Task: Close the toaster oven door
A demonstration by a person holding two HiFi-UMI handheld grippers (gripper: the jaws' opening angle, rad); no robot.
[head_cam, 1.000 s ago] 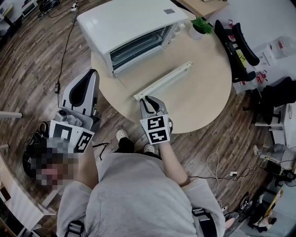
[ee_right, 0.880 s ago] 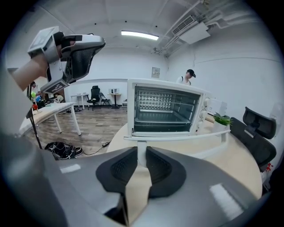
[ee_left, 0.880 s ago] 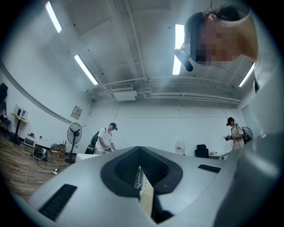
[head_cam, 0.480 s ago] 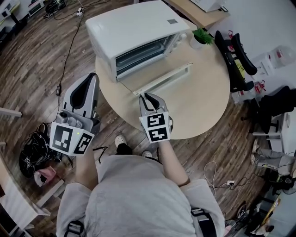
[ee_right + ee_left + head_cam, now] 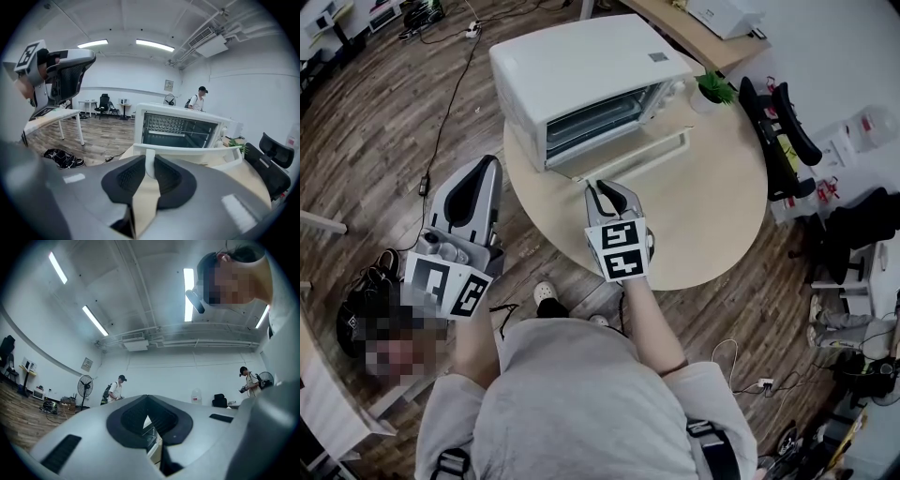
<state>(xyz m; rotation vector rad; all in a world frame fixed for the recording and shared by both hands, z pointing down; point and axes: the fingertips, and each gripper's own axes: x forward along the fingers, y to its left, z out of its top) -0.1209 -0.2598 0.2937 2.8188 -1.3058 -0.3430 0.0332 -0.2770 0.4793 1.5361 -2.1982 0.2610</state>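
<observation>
A white toaster oven (image 5: 591, 66) stands at the far side of a round wooden table (image 5: 712, 206). Its door (image 5: 628, 161) hangs partly raised, with the rack inside (image 5: 180, 126) showing. My right gripper (image 5: 602, 189) is shut on the white door handle (image 5: 187, 151), whose end post sits between the dark pads (image 5: 171, 176). My left gripper (image 5: 483, 169) hovers off the table's left edge, over the floor. Its jaws stand a little apart with nothing between them, and a sliver of the oven (image 5: 152, 437) shows through the gap.
A small potted plant (image 5: 712, 89) sits to the right of the oven. A black office chair (image 5: 783, 122) stands past the table's right edge. Cables (image 5: 441, 94) trail over the wooden floor at left. Two people (image 5: 115, 390) stand far off in the room.
The door has risen from lying flat toward the oven mouth. My right gripper rose and moved toward the oven with the handle. The left gripper drifted slightly forward.
</observation>
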